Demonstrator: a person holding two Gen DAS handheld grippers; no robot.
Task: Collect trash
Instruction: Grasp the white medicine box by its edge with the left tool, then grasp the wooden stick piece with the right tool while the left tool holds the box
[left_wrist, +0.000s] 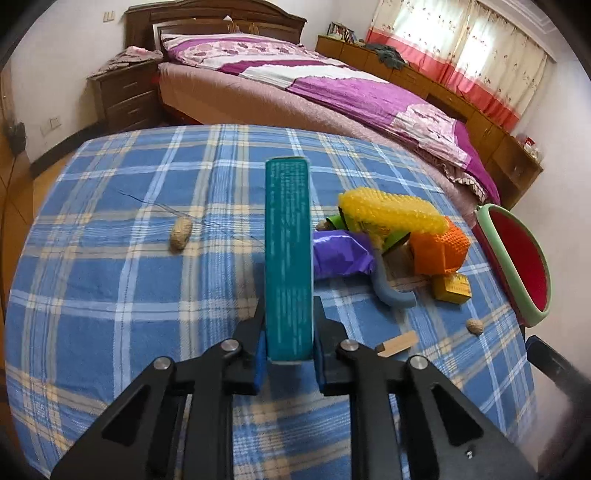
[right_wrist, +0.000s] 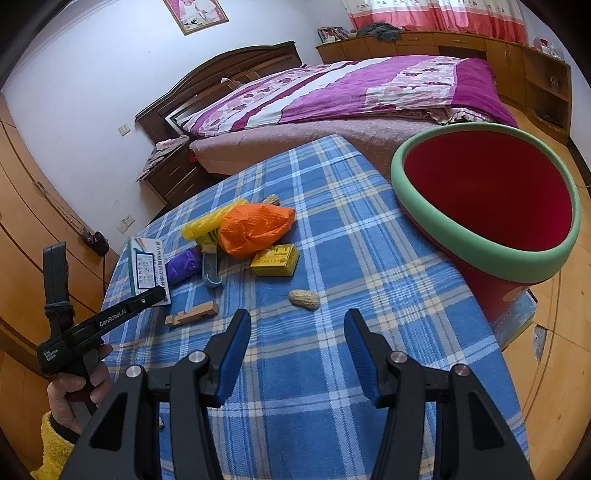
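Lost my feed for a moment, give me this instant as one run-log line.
left gripper: shut on teal box | right gripper: open, empty, over table | bin: empty | peanut still out

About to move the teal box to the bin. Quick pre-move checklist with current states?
1. Left gripper shut on the teal box: ok, pads press both sides.
2. Grip position: not ok, held at one end only, the box sticks out far ahead.
3. Box lifted clear of the checked tablecloth: cannot tell.
4. Red bin mouth open, nothing visible inside: ok.
5. Right gripper open, holding nothing: ok.
6. Path to the bin: not ok, orange bag and yellow bubble wrap lie between.
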